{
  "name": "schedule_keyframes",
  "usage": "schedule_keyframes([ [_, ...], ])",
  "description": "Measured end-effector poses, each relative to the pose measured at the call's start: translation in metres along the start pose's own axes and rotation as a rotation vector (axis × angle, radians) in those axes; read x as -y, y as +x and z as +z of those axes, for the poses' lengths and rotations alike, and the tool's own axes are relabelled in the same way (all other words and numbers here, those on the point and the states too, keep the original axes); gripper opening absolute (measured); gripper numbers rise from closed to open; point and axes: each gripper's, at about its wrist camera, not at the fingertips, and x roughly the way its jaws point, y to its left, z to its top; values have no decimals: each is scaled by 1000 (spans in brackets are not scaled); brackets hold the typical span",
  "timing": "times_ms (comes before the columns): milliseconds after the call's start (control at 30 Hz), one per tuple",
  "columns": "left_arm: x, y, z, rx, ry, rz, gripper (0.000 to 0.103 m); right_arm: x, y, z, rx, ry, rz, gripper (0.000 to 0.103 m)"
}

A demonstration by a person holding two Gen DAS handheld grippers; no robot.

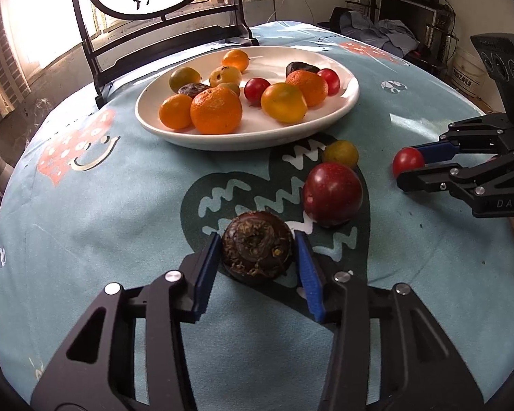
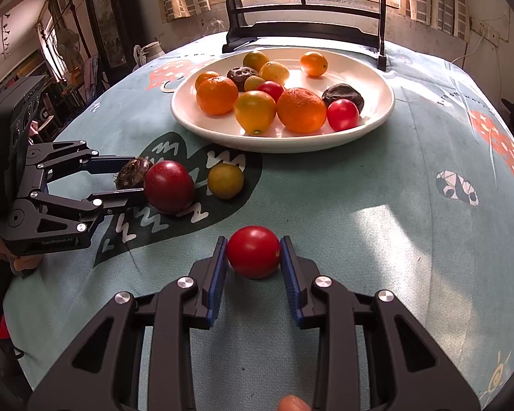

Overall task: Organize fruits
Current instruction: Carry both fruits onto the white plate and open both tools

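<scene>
A dark brown, rough-skinned fruit rests on the tablecloth between the blue pads of my left gripper, which is shut on it from both sides. My right gripper is shut on a red cherry tomato low over the cloth. Just beyond the brown fruit lie a large dark red plum and a small yellow-green fruit. Farther back, a white plate holds several oranges, tomatoes and dark fruits.
A round table under a light blue printed cloth carries everything. A black wooden stand with a round painted panel rises behind the plate. Room clutter lies beyond the table's edges.
</scene>
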Motion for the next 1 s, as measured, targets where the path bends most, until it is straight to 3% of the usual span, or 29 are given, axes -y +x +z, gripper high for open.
schedule_keyframes([
  [333,-10,-3,1,-9,-79,-22,44,-1,-6,-1,21,5,22,32],
  [467,-18,-19,9,49,-131,-21,44,-1,-21,6,118,14,81,33],
  [567,-27,-25,30,99,-179,-38,44,4,-29,25,221,53,86,33],
  [667,-32,-23,60,165,-189,28,44,15,-24,51,297,112,65,33],
  [733,-38,-17,79,196,-215,44,44,22,-15,68,316,138,45,33],
  [867,-43,8,108,185,-231,42,44,36,6,92,329,169,-12,33],
  [967,-45,24,122,178,-233,61,44,47,20,101,317,193,1,33],
  [1000,-48,28,125,174,-243,56,44,49,22,103,315,192,-1,38],
])
